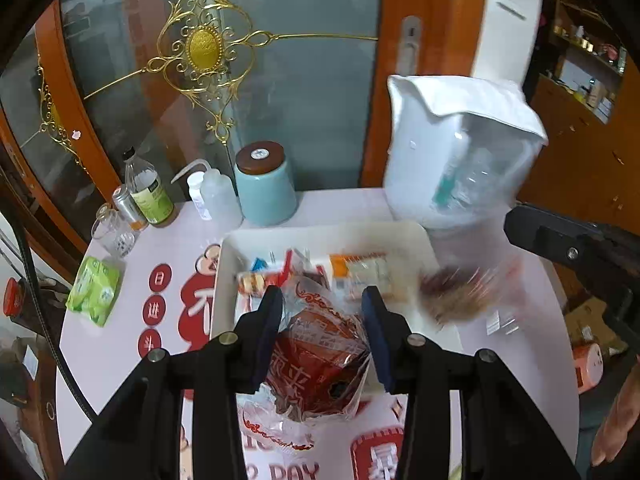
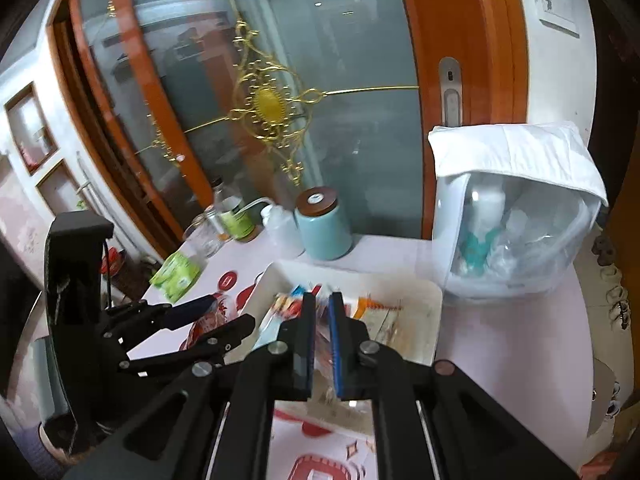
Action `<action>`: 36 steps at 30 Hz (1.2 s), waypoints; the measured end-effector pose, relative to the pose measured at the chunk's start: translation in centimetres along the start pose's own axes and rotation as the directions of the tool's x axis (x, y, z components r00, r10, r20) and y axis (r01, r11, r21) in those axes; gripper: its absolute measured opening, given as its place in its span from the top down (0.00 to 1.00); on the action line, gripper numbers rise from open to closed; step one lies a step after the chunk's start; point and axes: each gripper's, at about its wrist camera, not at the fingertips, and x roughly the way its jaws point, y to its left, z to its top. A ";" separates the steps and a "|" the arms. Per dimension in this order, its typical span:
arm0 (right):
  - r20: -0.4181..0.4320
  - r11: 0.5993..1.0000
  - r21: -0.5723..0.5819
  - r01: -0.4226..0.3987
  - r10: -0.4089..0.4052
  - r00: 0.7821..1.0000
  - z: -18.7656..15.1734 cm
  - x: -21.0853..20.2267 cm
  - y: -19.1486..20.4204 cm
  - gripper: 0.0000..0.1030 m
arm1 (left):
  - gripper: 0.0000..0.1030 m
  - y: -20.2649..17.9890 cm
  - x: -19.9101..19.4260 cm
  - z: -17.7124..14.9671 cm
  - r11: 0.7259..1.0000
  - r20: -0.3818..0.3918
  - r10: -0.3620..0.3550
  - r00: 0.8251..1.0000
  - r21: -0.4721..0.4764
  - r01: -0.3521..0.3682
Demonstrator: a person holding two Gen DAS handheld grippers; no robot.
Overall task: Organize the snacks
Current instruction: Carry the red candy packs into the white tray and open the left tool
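My left gripper is shut on a red snack packet in a clear crinkled wrapper, held above the near edge of a white tray. Several wrapped snacks lie in the tray. To the right a brownish snack packet shows blurred in the air beside the right tool's black body. In the right wrist view my right gripper is shut, with a blurred clear wrapper pinched between its blue pads, over the tray. The left gripper is at the lower left.
Behind the tray stand a teal jar with a brown lid, a squeeze bottle, a glass bottle, a can and a small glass jar. A green tissue pack lies at the left. A white bin holding bottles stands at the back right.
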 end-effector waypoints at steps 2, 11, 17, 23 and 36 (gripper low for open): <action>-0.024 1.000 0.011 -0.002 0.002 1.000 0.7 1.7 -0.2 0.93 | 0.60 0.3 1.6 0.8 1.000 -0.003 0.016 1.000 -0.003 -0.016; -0.129 0.998 0.022 0.061 -0.058 0.990 -0.7 6.1 -1.0 0.75 | 0.08 1.3 7.3 2.0 0.997 -0.060 0.017 0.998 -0.069 -0.021; -0.120 0.997 0.032 0.064 -0.060 0.991 -1.2 5.5 -2.0 0.63 | 0.02 1.0 8.2 0.6 0.998 -0.079 0.029 0.996 -0.055 -0.034; -0.109 0.998 0.024 0.065 -0.062 0.992 -1.7 3.9 -1.9 0.63 | 0.01 0.7 6.9 -0.5 0.998 -0.088 0.019 0.996 -0.056 -0.024; -0.100 0.996 -0.011 0.084 -0.085 0.991 -5.6 -1.8 -1.5 0.63 | 0.01 -1.8 -0.2 -5.0 1.000 -0.077 -0.005 0.997 -0.029 0.002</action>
